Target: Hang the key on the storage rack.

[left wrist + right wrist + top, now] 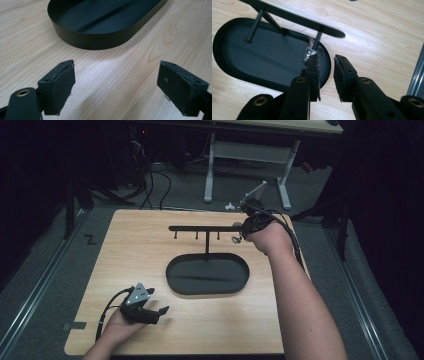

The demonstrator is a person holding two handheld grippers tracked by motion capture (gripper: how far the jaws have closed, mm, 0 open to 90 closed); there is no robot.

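At the far right end of the stand's crossbar (pixel 202 227), the right hand-held gripper (pixel 241 233) hovers beside a small shiny item (pixel 309 54), seemingly a piece of jewellery, which hangs at the outermost peg (pixel 317 40); the jaws stand slightly apart, one pad just beside the item, and whether it is touched cannot be told. Judged from this, the item is either just hung or about to be taken off, so release or grasp remains. The other pegs (pixel 196 236) appear bare. The oval black tray (pixel 176 281) forming the stand's base holds nothing visible. Near the front of the counter (pixel 145 245), the left hand-held gripper (pixel 158 312) rests with jaws wide, grasping nothing
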